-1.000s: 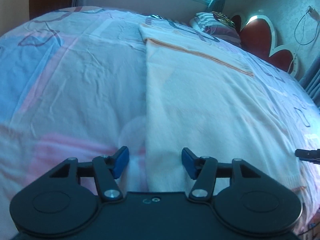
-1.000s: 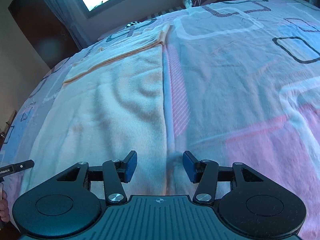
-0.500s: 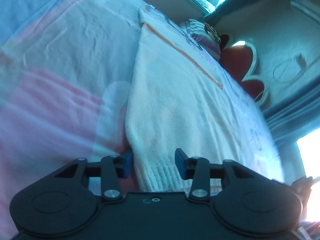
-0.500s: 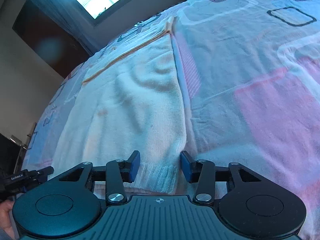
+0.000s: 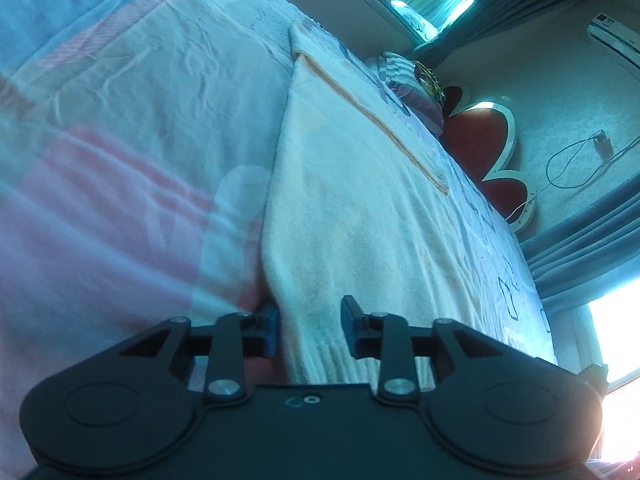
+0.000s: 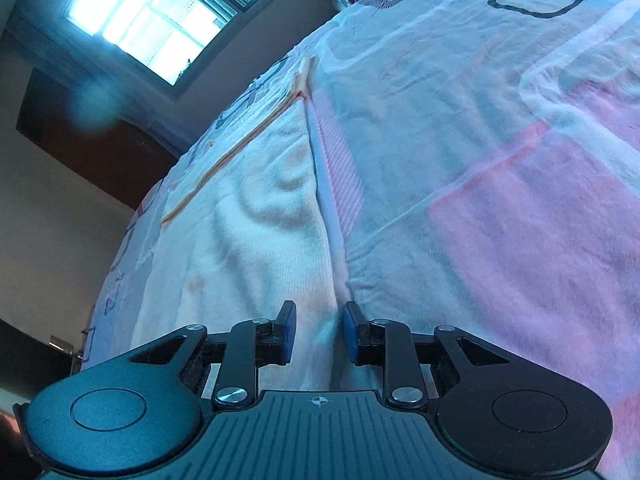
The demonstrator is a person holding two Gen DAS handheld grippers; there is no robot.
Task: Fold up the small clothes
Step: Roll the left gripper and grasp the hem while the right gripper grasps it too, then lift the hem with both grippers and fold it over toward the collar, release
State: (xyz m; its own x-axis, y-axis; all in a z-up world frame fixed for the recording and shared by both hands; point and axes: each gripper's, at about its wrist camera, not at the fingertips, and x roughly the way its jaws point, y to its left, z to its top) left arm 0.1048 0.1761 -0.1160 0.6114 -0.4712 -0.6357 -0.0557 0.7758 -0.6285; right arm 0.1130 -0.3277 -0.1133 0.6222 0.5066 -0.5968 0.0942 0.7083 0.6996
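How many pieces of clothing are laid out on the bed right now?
1: a cream knit garment lies flat on the patterned bedsheet, its near hem corners between the jaws of the left gripper and the right gripper. Others could lie out of view.

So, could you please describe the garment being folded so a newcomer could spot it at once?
Start from the big bed with its pink and blue patterned sheet. Spread flat on it lies a cream knitted garment, its near edge ribbed. Its plain pale knit and one thin orange stripe set it apart from the printed sheet.

Setting: home bedroom | shown by: made bed (image 5: 140,92), pillow (image 5: 404,76), padded headboard (image 5: 480,140), curtained window (image 6: 148,24)
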